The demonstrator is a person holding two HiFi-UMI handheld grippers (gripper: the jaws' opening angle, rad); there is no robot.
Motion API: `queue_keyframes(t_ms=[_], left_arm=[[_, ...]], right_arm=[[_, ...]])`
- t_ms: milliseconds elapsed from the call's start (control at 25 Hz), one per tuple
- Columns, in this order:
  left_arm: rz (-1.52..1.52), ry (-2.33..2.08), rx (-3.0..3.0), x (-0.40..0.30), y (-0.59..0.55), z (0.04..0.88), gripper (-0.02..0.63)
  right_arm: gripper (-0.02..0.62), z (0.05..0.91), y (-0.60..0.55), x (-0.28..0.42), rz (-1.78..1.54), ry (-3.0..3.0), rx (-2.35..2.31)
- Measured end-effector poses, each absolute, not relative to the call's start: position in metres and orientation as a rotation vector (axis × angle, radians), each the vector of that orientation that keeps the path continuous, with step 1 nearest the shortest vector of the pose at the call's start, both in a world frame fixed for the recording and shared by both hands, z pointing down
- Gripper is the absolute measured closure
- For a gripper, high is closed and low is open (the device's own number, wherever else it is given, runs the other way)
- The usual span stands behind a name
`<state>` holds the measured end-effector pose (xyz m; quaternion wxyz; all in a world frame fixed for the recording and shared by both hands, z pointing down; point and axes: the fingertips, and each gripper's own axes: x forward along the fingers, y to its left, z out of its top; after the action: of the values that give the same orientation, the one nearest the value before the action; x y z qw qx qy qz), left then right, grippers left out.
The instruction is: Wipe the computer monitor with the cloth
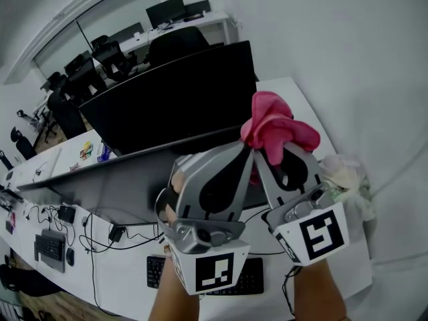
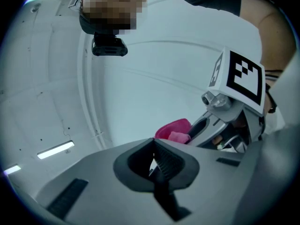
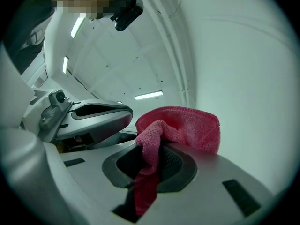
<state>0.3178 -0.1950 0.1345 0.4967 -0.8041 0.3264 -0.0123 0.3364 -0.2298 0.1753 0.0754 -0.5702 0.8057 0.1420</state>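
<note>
Two grippers are raised close together before me. My right gripper (image 3: 157, 146) is clamped on the pink cloth (image 1: 275, 127), which bunches above its tips beside the right edge of the black monitor (image 1: 174, 99). My left gripper (image 2: 153, 146) has its jaws pressed together with nothing between them, tips just beside the cloth. The monitor's dark face stretches away leftward, unobstructed. A white wall (image 1: 348, 59) crowds the right. A keyboard (image 1: 253, 279) lies on the near desk (image 1: 120, 287).

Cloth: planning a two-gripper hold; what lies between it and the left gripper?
Nothing: in the left gripper view, only air separates the left gripper from the cloth the right gripper holds.
</note>
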Motion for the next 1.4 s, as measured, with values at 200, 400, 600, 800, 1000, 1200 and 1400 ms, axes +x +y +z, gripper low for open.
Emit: queue_keyframes(t_ms=[200, 400, 600, 800, 1000, 1200, 1400], left_arm=[[-0.023, 0.780, -1.955, 0.328, -0.193, 0.142, 0.600], [-0.020, 0.779, -1.964, 0.341, -0.188, 0.145, 0.600], [-0.035, 0.789, -1.973, 0.343, -0.189, 0.158, 0.600], [-0.057, 0.815, -1.988, 0.341, -0.187, 0.181, 0.600], [-0.068, 0.848, -2.019, 0.341, -0.193, 0.202, 0.600], [-0.106, 0.860, -2.036, 0.334, -0.200, 0.237, 0.600], [-0.155, 0.850, -2.060, 0.337, -0.202, 0.268, 0.600]], right_arm=[[0.532, 0.181, -0.228, 0.346, 0.430, 2.397, -1.735], [0.532, 0.184, -0.222, 0.358, 0.412, 2.391, -1.744], [0.532, 0.205, -0.221, 0.362, 0.347, 2.397, -1.751], [0.532, 0.241, -0.217, 0.360, 0.257, 2.425, -1.766], [0.532, 0.264, -0.218, 0.362, 0.200, 2.441, -1.763], [0.532, 0.298, -0.223, 0.357, 0.094, 2.396, -1.771], [0.532, 0.342, -0.220, 0.356, 0.009, 2.446, -1.780]])
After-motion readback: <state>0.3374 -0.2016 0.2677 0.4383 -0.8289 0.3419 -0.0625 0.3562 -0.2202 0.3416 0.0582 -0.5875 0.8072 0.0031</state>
